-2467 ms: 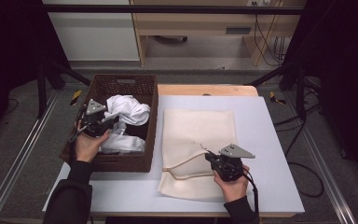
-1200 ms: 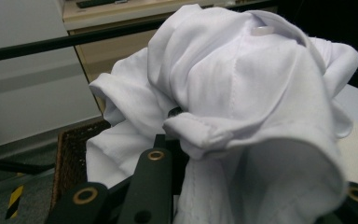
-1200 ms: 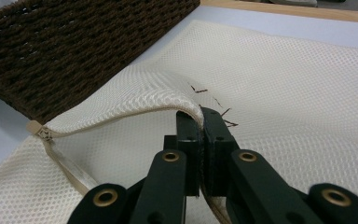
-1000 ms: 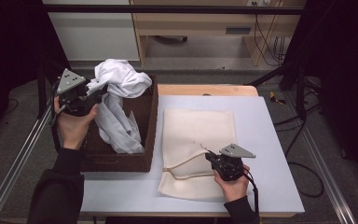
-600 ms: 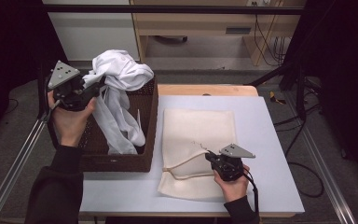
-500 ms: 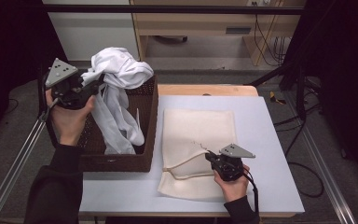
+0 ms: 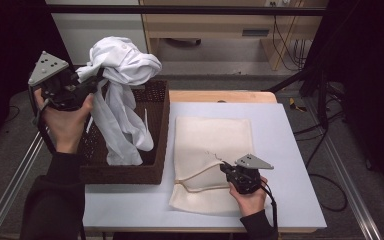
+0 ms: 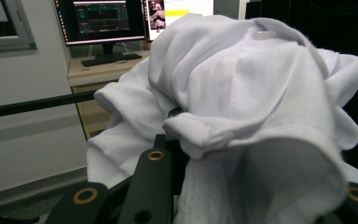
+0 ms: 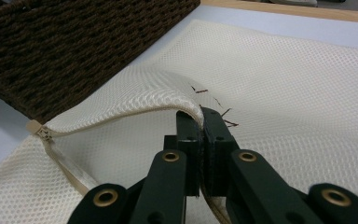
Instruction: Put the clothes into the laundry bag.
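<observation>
A white garment (image 7: 122, 65) hangs bunched from my left gripper (image 7: 94, 84), which is shut on it high above the brown wicker basket (image 7: 162, 130). The cloth's tail trails down into the basket. In the left gripper view the garment (image 8: 242, 93) drapes over the jaws and hides their tips (image 8: 205, 140). A cream mesh laundry bag (image 7: 212, 140) lies flat on the white table. My right gripper (image 7: 225, 167) is shut on the bag's zip edge near the front and holds it a little off the table. In the right gripper view the jaws (image 9: 200, 116) pinch that raised edge of the bag (image 9: 284, 70).
The basket wall (image 9: 74, 42) stands just left of the bag. Bare table (image 7: 290, 165) lies right of the bag. A metal rail (image 7: 10, 175) runs along the left side. Cables (image 7: 325, 135) trail on the floor at the right. A desk with monitors (image 8: 107, 23) stands beyond.
My left gripper has lifted the white garment up out of the basket and a little to the left. The right gripper and the bag have stayed still.
</observation>
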Motion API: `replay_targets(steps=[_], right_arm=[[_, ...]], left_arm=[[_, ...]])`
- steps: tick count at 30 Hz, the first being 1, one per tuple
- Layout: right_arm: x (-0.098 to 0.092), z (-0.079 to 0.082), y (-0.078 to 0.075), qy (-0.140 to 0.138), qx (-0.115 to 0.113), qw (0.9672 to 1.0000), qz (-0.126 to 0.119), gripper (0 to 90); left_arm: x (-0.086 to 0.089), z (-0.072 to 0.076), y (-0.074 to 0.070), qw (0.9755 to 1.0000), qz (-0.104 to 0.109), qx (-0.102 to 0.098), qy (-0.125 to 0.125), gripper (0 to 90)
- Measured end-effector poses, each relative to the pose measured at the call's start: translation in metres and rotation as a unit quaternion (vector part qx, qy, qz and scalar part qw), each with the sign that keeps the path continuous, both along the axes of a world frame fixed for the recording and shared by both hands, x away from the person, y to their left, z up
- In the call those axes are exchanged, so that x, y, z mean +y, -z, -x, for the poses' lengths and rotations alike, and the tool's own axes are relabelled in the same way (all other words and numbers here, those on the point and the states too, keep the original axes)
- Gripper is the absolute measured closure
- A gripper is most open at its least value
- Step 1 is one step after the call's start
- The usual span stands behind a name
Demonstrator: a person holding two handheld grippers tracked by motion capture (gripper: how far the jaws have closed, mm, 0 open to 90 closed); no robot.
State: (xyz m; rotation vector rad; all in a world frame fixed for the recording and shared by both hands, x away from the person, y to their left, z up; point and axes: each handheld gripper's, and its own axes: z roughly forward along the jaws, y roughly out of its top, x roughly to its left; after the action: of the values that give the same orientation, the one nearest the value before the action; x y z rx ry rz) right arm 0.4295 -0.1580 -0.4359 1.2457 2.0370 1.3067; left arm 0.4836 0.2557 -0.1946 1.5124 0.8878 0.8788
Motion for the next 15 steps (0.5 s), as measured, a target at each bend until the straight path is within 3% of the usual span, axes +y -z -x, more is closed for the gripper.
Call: replay_targets(steps=[15], right_arm=[[0.0,0.0,0.0,0.0,0.001,1.0,0.001,87.8]], left_arm=[[-0.012,0.024,-0.026,0.9987,0.009,-0.04,0.029,76.6]])
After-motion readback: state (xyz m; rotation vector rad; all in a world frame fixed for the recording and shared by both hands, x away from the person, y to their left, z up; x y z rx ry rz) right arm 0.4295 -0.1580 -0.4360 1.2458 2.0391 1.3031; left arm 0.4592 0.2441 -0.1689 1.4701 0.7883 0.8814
